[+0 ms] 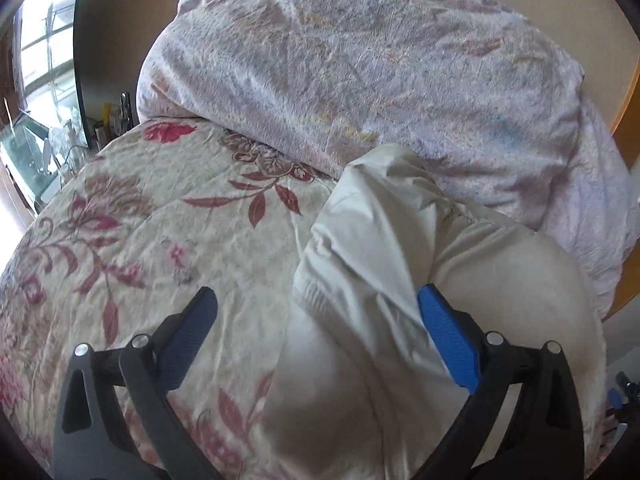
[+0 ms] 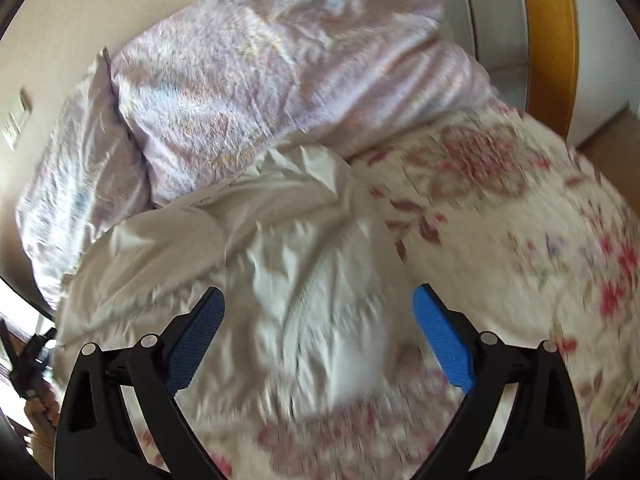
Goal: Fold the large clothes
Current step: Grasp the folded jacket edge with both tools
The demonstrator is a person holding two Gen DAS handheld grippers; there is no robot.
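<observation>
A cream-white garment (image 1: pixel 372 280) lies on the floral bedspread (image 1: pixel 160 216), its far end against a pale pink duvet (image 1: pixel 360 80). My left gripper (image 1: pixel 316 312) is open just above the garment's left edge, with a ribbed hem between the jaws. In the right wrist view the same garment (image 2: pixel 280 248) lies crumpled and the picture is blurred. My right gripper (image 2: pixel 318 312) is open above the garment's ribbed part, holding nothing.
The pink duvet (image 2: pixel 260 80) is heaped at the head of the bed. A wooden frame (image 2: pixel 552 40) stands at the right. A window and cluttered shelf (image 1: pixel 48 120) are at the left. The floral bedspread (image 2: pixel 520 240) extends to the right.
</observation>
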